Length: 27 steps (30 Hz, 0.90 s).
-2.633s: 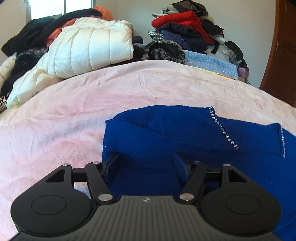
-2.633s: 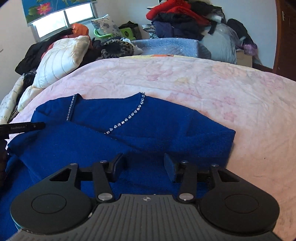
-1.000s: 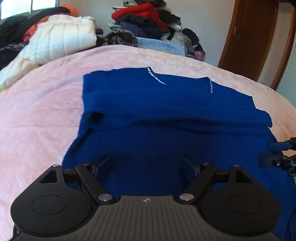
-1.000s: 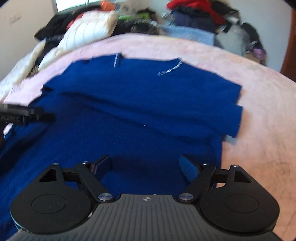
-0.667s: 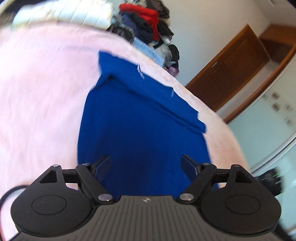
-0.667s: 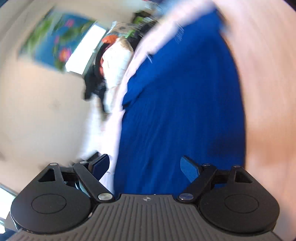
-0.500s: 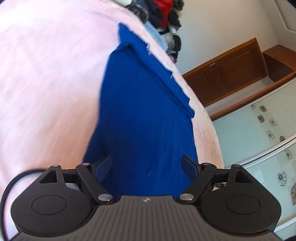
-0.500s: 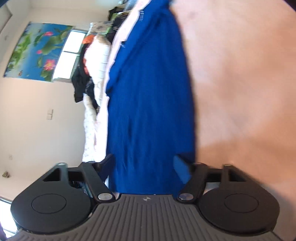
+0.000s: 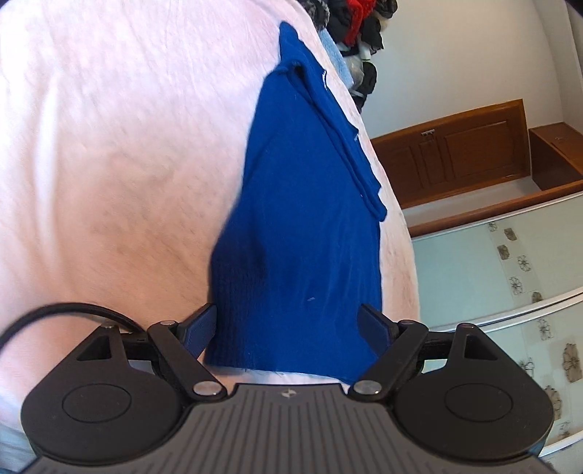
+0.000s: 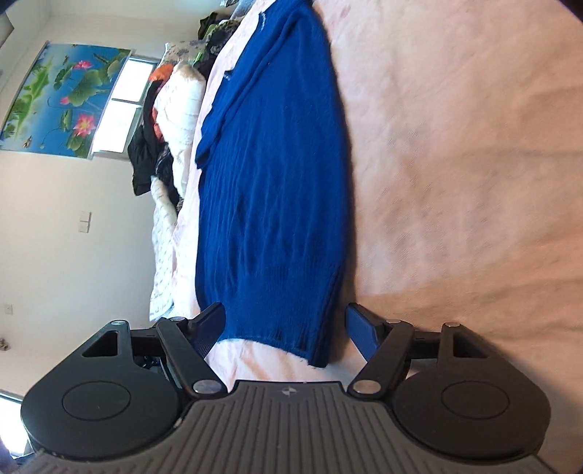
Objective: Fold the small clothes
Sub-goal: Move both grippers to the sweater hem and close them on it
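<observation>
A blue knit sweater lies flat on the pink bedspread, its sleeves folded across the upper body. My left gripper is open, rolled on its side, with its jaws either side of the sweater's hem at one bottom corner. My right gripper is open too, rolled the other way, with its jaws astride the hem of the sweater at the other bottom corner. Neither gripper holds the cloth.
A pile of clothes sits at the far end of the bed. A white puffer jacket and dark garments lie along one side. A wooden door and tiled wall stand beyond the bed.
Both grippers pulled back from the sweater's upper part to its hem and rolled sideways, left one way, right the other. Both stayed open.
</observation>
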Each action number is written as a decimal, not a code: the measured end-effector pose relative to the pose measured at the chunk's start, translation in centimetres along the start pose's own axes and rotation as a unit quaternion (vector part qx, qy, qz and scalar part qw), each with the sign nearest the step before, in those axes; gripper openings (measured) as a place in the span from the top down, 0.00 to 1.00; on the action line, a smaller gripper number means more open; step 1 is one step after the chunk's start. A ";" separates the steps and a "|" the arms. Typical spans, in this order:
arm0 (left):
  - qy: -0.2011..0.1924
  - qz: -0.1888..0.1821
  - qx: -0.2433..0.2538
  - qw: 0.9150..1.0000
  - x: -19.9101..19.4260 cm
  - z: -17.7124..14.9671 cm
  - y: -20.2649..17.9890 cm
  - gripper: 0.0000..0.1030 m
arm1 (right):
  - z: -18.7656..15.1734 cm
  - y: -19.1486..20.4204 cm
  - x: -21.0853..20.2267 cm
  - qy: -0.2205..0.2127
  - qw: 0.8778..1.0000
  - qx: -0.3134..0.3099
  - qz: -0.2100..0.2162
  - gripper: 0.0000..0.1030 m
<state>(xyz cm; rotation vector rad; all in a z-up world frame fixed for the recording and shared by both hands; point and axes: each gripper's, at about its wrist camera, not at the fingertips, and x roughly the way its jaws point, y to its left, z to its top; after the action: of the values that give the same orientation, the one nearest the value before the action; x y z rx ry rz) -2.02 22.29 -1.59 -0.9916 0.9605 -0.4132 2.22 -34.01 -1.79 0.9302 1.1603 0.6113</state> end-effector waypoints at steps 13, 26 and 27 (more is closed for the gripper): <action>-0.057 0.005 0.020 0.998 -1.3 3.0 -0.5 0.18 | 0.5 0.3 0.7 -0.001 1.000 0.020 0.022 0.28; 0.114 -0.058 0.050 0.991 3.6 1.4 -1.3 0.18 | 0.9 0.6 1.2 -0.006 1.000 0.018 0.016 0.26; 0.113 -0.057 0.048 0.991 3.3 1.2 -1.3 0.18 | 0.9 0.6 1.2 -0.005 1.000 0.018 0.016 0.26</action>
<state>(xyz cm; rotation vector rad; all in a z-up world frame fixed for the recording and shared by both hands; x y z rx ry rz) 0.94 20.01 -1.83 -0.9274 1.0796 -0.6725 3.45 -33.01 -1.77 0.9822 1.1527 0.6132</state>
